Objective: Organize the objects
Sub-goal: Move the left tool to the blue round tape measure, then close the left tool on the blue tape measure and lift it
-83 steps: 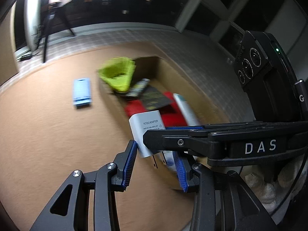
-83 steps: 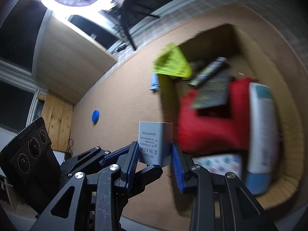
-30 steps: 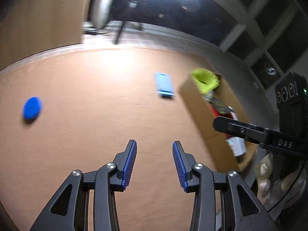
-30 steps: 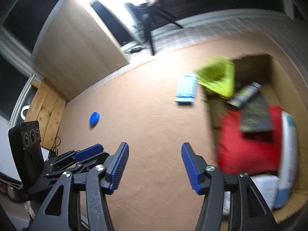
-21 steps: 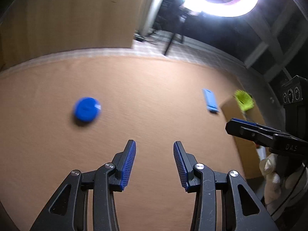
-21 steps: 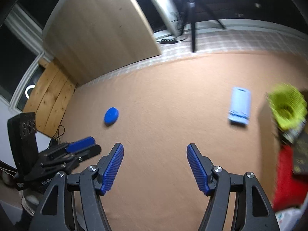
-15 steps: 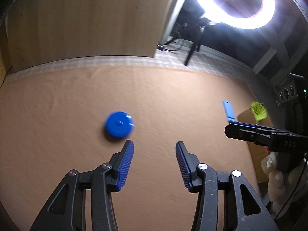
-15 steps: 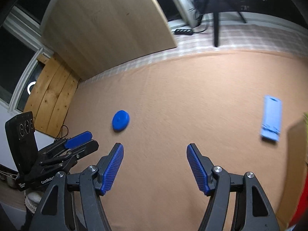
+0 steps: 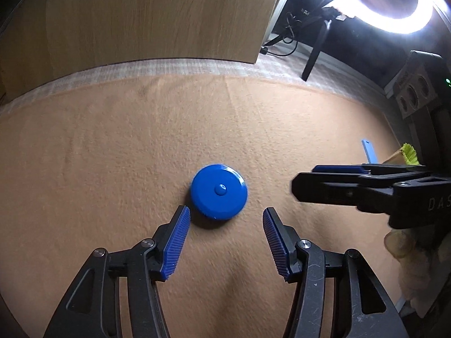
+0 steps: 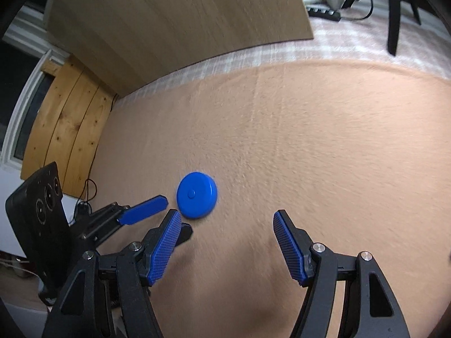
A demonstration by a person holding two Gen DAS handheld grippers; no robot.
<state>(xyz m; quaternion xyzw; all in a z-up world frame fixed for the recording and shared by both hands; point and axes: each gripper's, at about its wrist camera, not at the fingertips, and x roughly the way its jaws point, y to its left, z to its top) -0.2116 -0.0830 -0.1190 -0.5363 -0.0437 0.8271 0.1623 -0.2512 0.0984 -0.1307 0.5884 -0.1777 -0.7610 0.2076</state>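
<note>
A tan felt-like mat (image 9: 118, 146) fills most of both views, ending at a pale checked strip along its far edge. Beyond that stands a large light wooden panel (image 9: 146, 14), and at the far right a glowing ring light (image 9: 391, 8) on a dark stand. The left gripper (image 9: 224, 215) points down at the mat with its blue pads spread; its jaws have just been opening, and nothing is pressed between them. The right gripper (image 10: 225, 219) reaches in from the right, likewise open and empty. A round blue disc (image 9: 219, 191) with a small centre button lies flat on the mat, just beyond the left gripper's fingertips, nearer its left pad. At the far right edge are a pale blue flat piece (image 9: 369, 153) and a yellow-green item (image 9: 409, 153).
</note>
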